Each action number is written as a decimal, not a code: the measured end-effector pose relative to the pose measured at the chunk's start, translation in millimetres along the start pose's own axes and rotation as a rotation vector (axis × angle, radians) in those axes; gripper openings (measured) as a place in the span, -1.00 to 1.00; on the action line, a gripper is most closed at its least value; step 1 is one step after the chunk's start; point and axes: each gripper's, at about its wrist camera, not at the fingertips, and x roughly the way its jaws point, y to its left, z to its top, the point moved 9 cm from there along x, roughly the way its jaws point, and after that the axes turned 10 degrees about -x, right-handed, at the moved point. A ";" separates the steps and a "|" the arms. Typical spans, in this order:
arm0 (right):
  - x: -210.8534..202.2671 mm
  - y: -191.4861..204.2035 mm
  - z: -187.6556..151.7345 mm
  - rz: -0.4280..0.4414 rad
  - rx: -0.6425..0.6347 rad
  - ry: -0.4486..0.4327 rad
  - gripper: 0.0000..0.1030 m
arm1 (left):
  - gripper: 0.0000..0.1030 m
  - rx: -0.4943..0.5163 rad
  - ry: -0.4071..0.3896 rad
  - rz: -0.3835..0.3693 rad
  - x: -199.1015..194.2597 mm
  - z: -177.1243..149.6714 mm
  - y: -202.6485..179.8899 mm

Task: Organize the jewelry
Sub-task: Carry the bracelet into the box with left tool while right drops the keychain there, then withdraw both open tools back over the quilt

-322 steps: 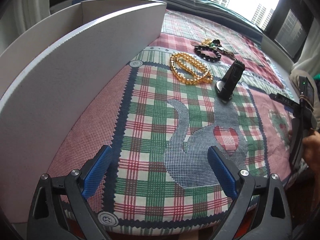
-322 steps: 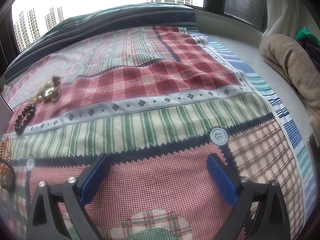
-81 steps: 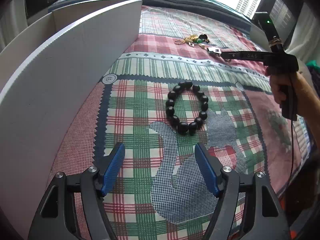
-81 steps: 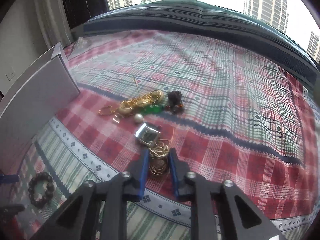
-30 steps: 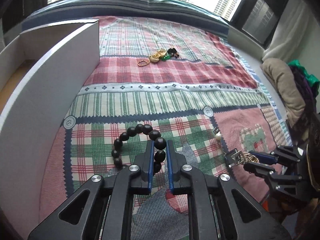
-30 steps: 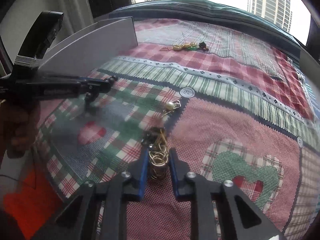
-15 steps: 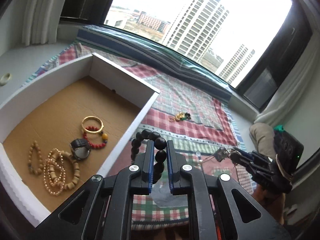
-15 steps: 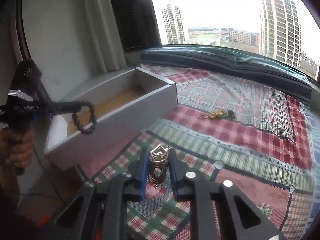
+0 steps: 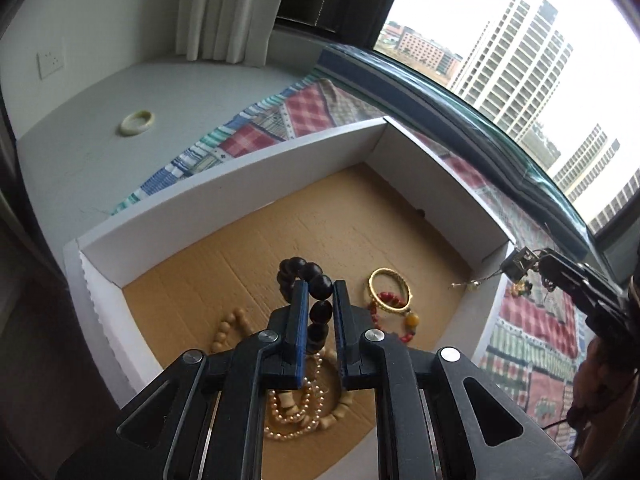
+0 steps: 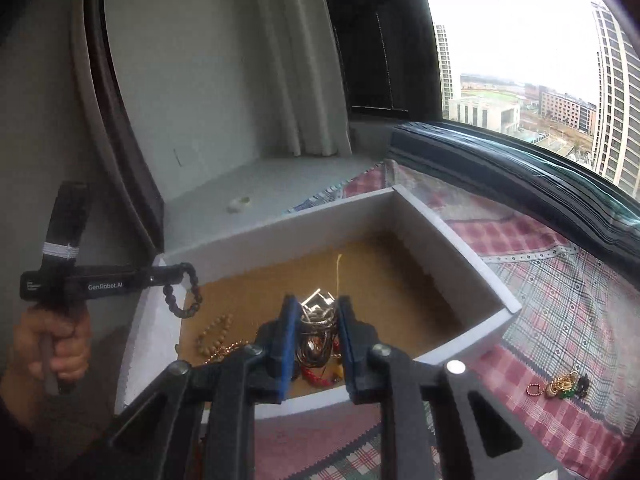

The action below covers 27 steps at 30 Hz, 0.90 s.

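Left gripper (image 9: 319,300) clamped on the dark bead bracelet (image 9: 310,280) — held in the air above the white box (image 9: 240,184), over its cardboard floor. Under it lie a pearl strand (image 9: 294,408) and tan bead strings (image 9: 228,328), with a gold bangle (image 9: 389,290) on a red bead bracelet (image 9: 394,314) to the right. Right gripper (image 10: 316,320) clamped on a tangle of gold chain (image 10: 316,336) with a square pendant, over the box's near wall. More jewelry (image 10: 564,386) sits on the plaid quilt (image 10: 560,280), right of the box.
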 end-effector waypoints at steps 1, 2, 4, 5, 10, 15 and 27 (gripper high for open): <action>16.2 -4.9 0.8 -0.009 0.004 0.028 -0.62 | -0.80 0.003 0.005 0.016 9.1 2.5 0.8; 32.2 -8.4 -0.1 -0.010 -0.002 0.063 -0.62 | -0.80 0.010 0.009 0.032 17.3 4.7 1.9; 58.0 -19.3 -3.8 -0.046 -0.004 0.112 -0.62 | -0.79 0.027 0.021 0.055 35.0 7.3 -2.0; 69.7 -23.9 -6.7 -0.053 -0.002 0.136 -0.62 | -0.79 0.029 0.031 0.062 44.1 7.8 -4.8; 105.4 -47.6 -19.3 -0.097 0.028 0.206 -0.57 | 0.07 0.069 0.073 0.115 76.8 -0.2 -19.9; 81.3 -61.1 -12.6 -0.140 0.107 0.145 0.02 | 0.49 0.089 0.030 0.095 56.7 -9.8 -33.8; -10.3 -64.4 -101.3 -0.221 0.192 0.155 0.24 | 0.82 0.245 -0.134 0.064 -29.3 -85.3 -97.2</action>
